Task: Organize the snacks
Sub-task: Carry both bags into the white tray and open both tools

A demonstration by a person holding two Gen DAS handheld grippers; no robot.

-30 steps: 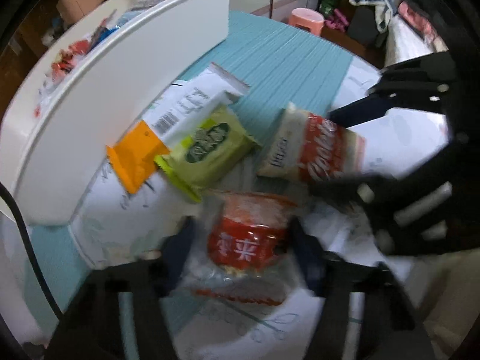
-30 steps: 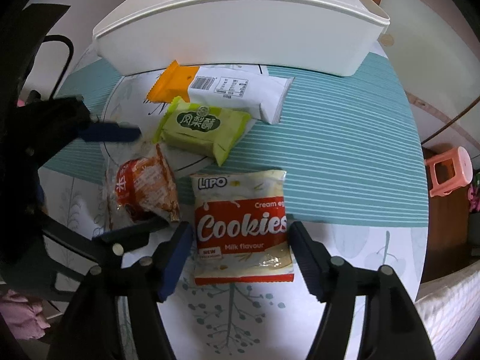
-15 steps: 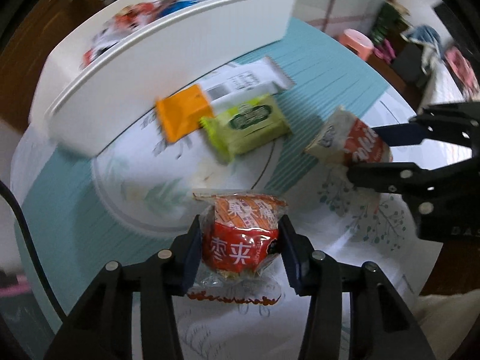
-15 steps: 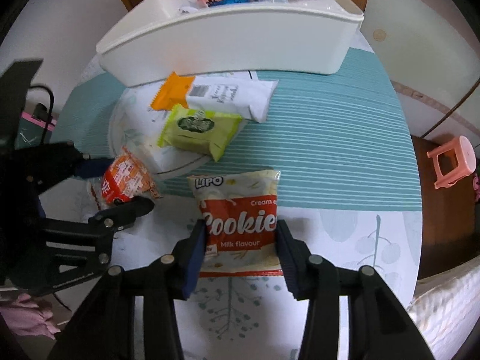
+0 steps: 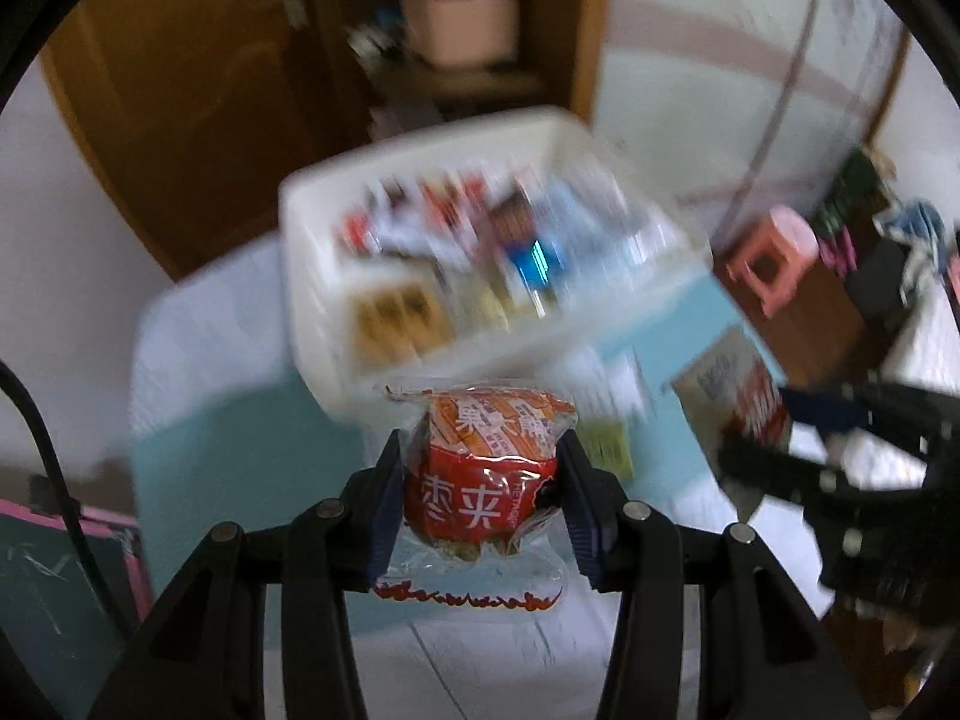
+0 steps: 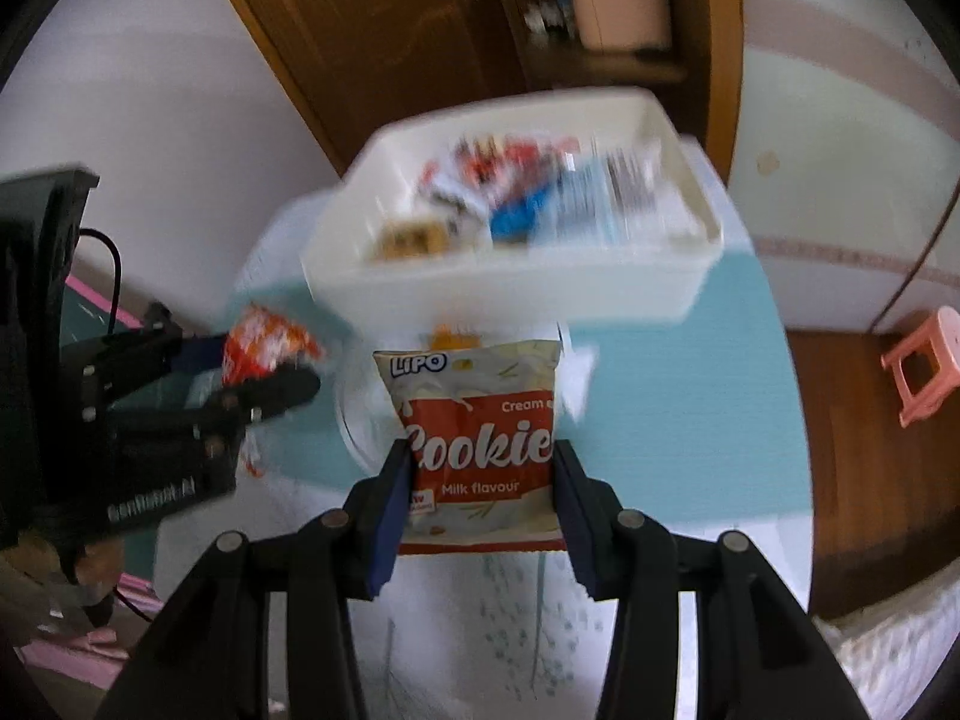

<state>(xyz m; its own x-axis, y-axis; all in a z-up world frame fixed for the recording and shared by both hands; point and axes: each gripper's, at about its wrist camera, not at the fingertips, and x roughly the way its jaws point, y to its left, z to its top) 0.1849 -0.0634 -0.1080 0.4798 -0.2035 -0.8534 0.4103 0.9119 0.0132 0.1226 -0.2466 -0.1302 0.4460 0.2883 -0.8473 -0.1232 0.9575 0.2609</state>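
Red snack pack [image 5: 480, 474] clamped in left jaws | cookie bag [image 6: 480, 450] clamped in right jaws

Left gripper [image 5: 480, 492] & right gripper [image 6: 483, 498]: black frames, blue finger pads, silver pivot screws, black cable

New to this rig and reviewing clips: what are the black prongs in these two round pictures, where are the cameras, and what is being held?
No robot here: a person carries a two-finger gripper in each hand, each with a fisheye camera looking along its fingers. The left gripper is shut on a red date-snack packet. The right gripper is shut on a Lipo cookies packet. Each camera also shows the other gripper at its edge. Ahead, on a table with a teal cloth, stands a white bin already holding snacks, blurred.
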